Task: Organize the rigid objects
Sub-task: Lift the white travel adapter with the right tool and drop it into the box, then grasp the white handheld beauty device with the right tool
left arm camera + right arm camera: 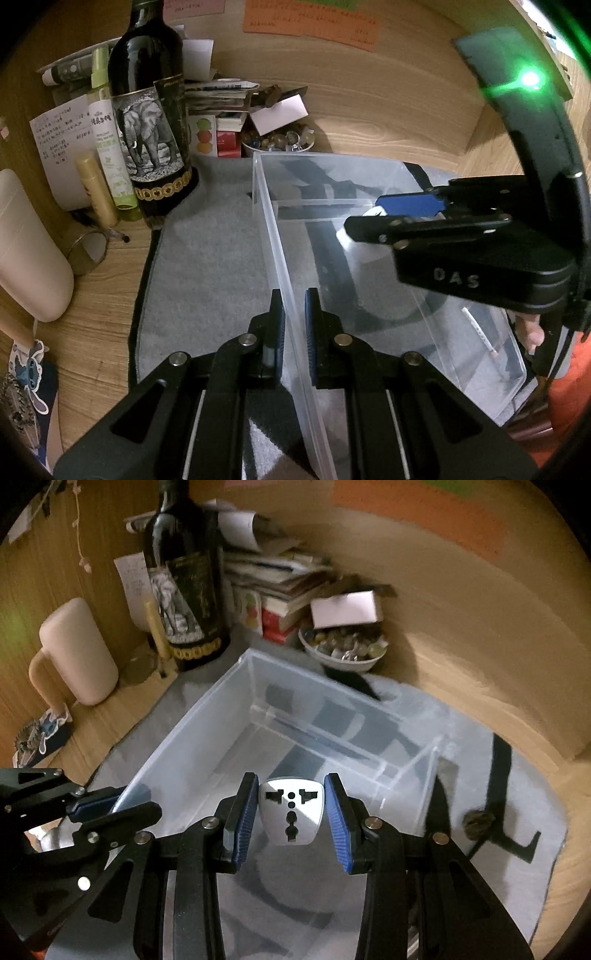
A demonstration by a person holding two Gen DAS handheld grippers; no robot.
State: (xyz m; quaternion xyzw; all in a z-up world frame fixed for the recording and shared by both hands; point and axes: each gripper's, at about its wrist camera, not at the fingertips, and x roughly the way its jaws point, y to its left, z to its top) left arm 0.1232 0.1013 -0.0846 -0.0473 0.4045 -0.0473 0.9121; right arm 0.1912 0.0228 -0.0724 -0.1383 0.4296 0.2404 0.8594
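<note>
1. Holding a white travel adapter [291, 816] between its two blue pads, the right gripper [291, 818] hangs over the near part of a clear plastic bin [192, 716]; the adapter's socket face, with its dark slots, looks toward the camera, and the jaws are pressed in on its two sides
2. The left gripper [294, 325] straddles the bin's left wall, one finger outside and one inside; the jaws stand close on either side of the thin wall, and it looks pinched, though contact is hard to confirm
3. The bin sits on a grey mat [207, 236] on a wooden desk. A clear divider crosses it toward the far end. A thin white stick [476, 328] lies in the near right part of the bin
4. To the far left stands a dark wine bottle [147, 110] with an elephant label, and beyond the bin's far end a bowl of stones [341, 648]. Neither is in the way
5. Judged from this, the step in hand is setting the adapter down inside the bin
6. To do it well, keep the left grip steady so the light bin does not slide or tip
7. Lower the adapter near the floor before spreading the jaws, since a hard block dropped from height would bounce or knock the wall
8. Aim for bare floor away from the stick and the divider, then lift straight up
</note>
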